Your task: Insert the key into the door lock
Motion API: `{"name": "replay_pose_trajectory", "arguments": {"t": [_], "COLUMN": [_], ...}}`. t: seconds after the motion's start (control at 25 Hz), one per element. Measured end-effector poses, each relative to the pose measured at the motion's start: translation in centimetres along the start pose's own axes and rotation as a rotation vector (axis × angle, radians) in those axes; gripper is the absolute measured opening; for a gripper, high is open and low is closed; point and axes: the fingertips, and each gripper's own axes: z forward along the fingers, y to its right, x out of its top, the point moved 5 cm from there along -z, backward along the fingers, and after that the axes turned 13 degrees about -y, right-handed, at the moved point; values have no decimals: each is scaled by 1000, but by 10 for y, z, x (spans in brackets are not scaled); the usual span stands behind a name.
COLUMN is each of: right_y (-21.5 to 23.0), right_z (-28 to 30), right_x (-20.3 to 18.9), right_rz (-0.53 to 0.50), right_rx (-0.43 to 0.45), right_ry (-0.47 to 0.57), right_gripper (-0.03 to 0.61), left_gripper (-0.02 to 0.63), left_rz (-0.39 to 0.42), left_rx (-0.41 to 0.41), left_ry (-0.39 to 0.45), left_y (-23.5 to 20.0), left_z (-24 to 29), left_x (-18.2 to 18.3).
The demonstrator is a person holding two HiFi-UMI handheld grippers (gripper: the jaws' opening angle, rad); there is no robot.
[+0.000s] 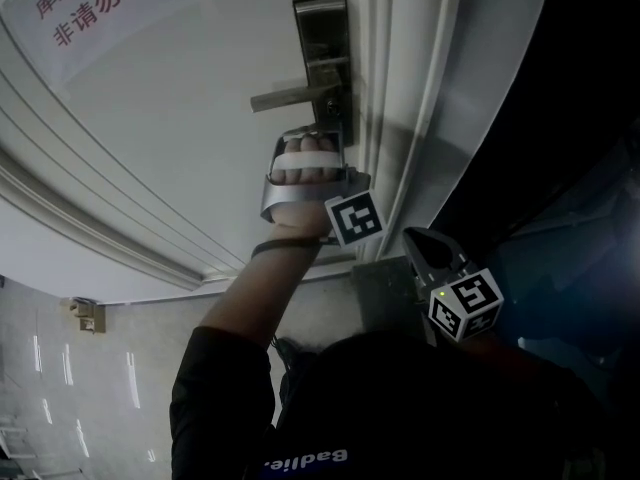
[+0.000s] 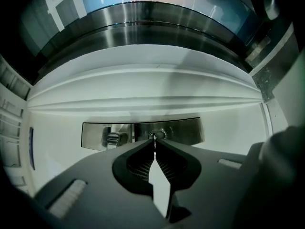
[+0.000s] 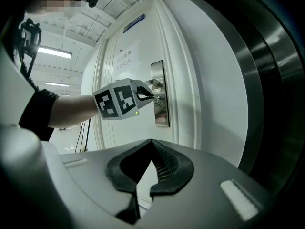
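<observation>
A steel lock plate (image 1: 322,43) with a lever handle (image 1: 288,96) is set near the edge of the white door (image 1: 180,138). My left gripper (image 1: 328,133) reaches level to the plate just below the handle. In the left gripper view its jaws (image 2: 153,142) are shut on a thin metal key (image 2: 153,146), whose tip sits at the round keyhole (image 2: 157,135); how deep it sits I cannot tell. The right gripper view shows the left gripper (image 3: 150,96) against the plate (image 3: 160,94). My right gripper (image 1: 425,248) hangs back from the door, jaws (image 3: 151,142) shut with nothing in them.
The door frame (image 1: 400,118) runs close to the right of the lock, with a dark opening (image 1: 560,118) beyond it. A paper notice with red print (image 1: 90,8) hangs on the door at upper left. The person's left arm (image 1: 250,308) stretches to the lock.
</observation>
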Motion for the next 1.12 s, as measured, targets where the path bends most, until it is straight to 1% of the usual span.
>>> {"name": "replay_pose_trajectory", "arguments": {"t": [0.12, 0.36, 0.56, 0.76, 0.96, 1.12], "right_y": [-1, -4, -7, -5, -1, -1], "right_z": [1, 4, 5, 6, 5, 4], "right_x": [-2, 0, 4, 3, 1, 0], "right_rz": [-10, -20, -32, -13, -12, -3], "right_rx": [4, 8, 11, 11, 6, 8], "right_ry": [-24, -38, -40, -38, -36, -42], "right_gripper": [5, 5, 5, 5, 5, 5], "left_gripper": [31, 32, 35, 40, 41, 40], "left_rz": [-4, 71, 81, 112, 109, 84], "left_rx": [-2, 13, -6, -14, -19, -36], "left_ry": [1, 3, -2, -14, -12, -10], "left_y": [1, 2, 3, 6, 5, 3], "left_z": [2, 4, 3, 6, 12, 16], "left_x": [-1, 2, 7, 14, 16, 18]}}
